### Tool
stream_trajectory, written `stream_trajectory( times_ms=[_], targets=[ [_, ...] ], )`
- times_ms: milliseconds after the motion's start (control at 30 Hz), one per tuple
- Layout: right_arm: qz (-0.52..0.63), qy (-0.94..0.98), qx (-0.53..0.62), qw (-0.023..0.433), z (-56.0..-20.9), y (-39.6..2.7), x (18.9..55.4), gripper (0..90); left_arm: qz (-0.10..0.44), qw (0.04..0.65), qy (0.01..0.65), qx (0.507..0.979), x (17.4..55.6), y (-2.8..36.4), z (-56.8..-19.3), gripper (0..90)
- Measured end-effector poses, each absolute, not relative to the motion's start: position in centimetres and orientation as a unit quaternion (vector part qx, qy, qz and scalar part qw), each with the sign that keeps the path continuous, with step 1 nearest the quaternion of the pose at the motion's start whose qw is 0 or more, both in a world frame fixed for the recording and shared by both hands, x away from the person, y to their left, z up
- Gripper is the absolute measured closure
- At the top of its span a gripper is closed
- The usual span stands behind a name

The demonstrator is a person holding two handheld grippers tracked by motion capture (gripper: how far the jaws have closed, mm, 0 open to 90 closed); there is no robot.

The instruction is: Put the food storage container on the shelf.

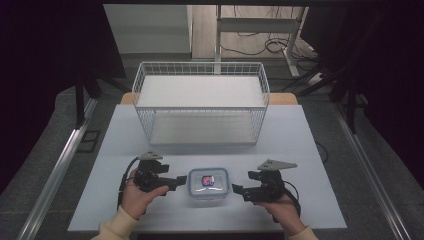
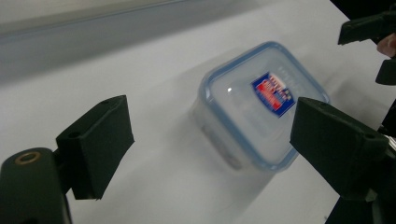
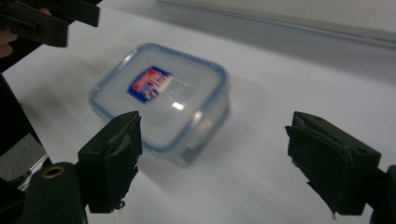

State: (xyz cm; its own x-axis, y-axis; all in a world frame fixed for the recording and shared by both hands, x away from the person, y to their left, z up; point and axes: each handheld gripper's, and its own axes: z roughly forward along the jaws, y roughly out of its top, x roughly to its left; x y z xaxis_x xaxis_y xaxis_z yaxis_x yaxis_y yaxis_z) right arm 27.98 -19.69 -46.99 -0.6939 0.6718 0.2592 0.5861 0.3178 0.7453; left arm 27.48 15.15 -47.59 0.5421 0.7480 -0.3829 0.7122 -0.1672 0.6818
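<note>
Both grippers [image 1: 176, 182] [image 1: 239, 190] held wide open, nothing gripped, clear blue-rimmed lidded container [image 1: 208, 186] between them, label upward, long axis undiscernible.

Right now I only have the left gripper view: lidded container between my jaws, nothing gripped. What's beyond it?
Observer: A white wire basket stands at the far side of the table, open side toward you.
Operator: Anything in it?
Observer: Nothing that I can see on either shelf.
Operator: Right gripper?
Observer: The right gripper sits just right of the container, jaws open, not touching it.
Operator: And mine from above?
Observer: The left gripper sits close at its left edge.
</note>
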Motion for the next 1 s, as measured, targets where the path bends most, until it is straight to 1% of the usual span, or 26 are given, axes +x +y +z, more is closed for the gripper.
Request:
stream_trajectory(
  times_ms=[33,100,167,200,233,267,333,367,400,433,467,533,667,733,767,867,900,1000],
  targets=[
    [0.429,0.816,0.385,0.043,-46.7,-18.8,28.2,17.9,0.011,0.433,0.478,0.764,27.9,14.9,-47.7,12.5],
    [0.426,0.818,0.385,0.04,-46.7,-18.5,28.3,17.9,0.002,0.432,0.481,0.763,28.1,14.8,-47.9,12.5],
    [0.422,0.818,0.391,0.024,-47.0,-17.7,28.7,17.7,-0.017,0.441,0.486,0.754,28.2,15.0,-48.3,13.7],
    [0.418,0.815,0.4,0.009,-47.5,-17.3,29.0,17.8,-0.034,0.445,0.49,0.749,28.3,15.2,-48.6,15.5],
    [0.418,0.815,0.4,0.009,-47.5,-17.3,29.0,17.8,-0.034,0.445,0.49,0.749,28.3,15.2,-48.6,15.6],
    [0.423,0.808,0.41,-0.008,-48.0,-17.2,29.3,18.1,-0.04,0.446,0.494,0.745,28.3,15.4,-48.7,15.7],
    [0.424,0.805,0.415,-0.016,-48.3,-17.2,29.4,18.2,-0.044,0.443,0.498,0.744,28.4,15.4,-49.0,15.7],
    [0.424,0.799,0.426,-0.032,-48.8,-17.1,29.8,18.3,-0.062,0.451,0.502,0.736,28.6,15.1,-49.4,16.2],
    [0.423,0.797,0.429,-0.038,-49.0,-17.0,29.9,18.3,-0.076,0.454,0.502,0.732,28.8,14.9,-49.7,16.3],
    [0.423,0.797,0.429,-0.038,-49.0,-17.0,29.9,18.3,-0.076,0.454,0.502,0.732,28.8,14.9,-49.7,16.2],
    [0.42,0.797,0.431,-0.043,-49.2,-16.9,30.0,18.2,-0.092,0.452,0.505,0.73,29.0,14.6,-50.1,16.2],
    [0.418,0.796,0.434,-0.06,-49.6,-16.4,30.3,17.9,-0.093,0.436,0.507,0.738,29.1,13.9,-50.9,16.3],
    [0.421,0.792,0.435,-0.075,-50.0,-16.5,30.5,17.7,-0.097,0.433,0.506,0.74,29.0,13.5,-51.3,17.6],
    [0.422,0.789,0.437,-0.09,-50.2,-16.6,30.8,17.5,-0.116,0.442,0.506,0.732,28.9,13.5,-51.6,18.5],
    [0.422,0.787,0.439,-0.097,-50.4,-16.6,30.9,17.5,-0.141,0.445,0.512,0.721,29.0,13.5,-52.1,18.9],
    [0.423,0.785,0.441,-0.104,-50.6,-16.6,31.0,17.5,-0.134,0.441,0.513,0.724,29.1,13.5,-52.2,20.6],
    [0.42,0.784,0.443,-0.109,-50.7,-16.4,31.1,17.5,-0.141,0.444,0.511,0.722,29.1,13.5,-52.2,22.7],
    [0.417,0.783,0.447,-0.111,-50.9,-16.3,31.3,17.5,-0.148,0.444,0.506,0.724,29.0,13.5,-52.3,25.3]
  ],
)
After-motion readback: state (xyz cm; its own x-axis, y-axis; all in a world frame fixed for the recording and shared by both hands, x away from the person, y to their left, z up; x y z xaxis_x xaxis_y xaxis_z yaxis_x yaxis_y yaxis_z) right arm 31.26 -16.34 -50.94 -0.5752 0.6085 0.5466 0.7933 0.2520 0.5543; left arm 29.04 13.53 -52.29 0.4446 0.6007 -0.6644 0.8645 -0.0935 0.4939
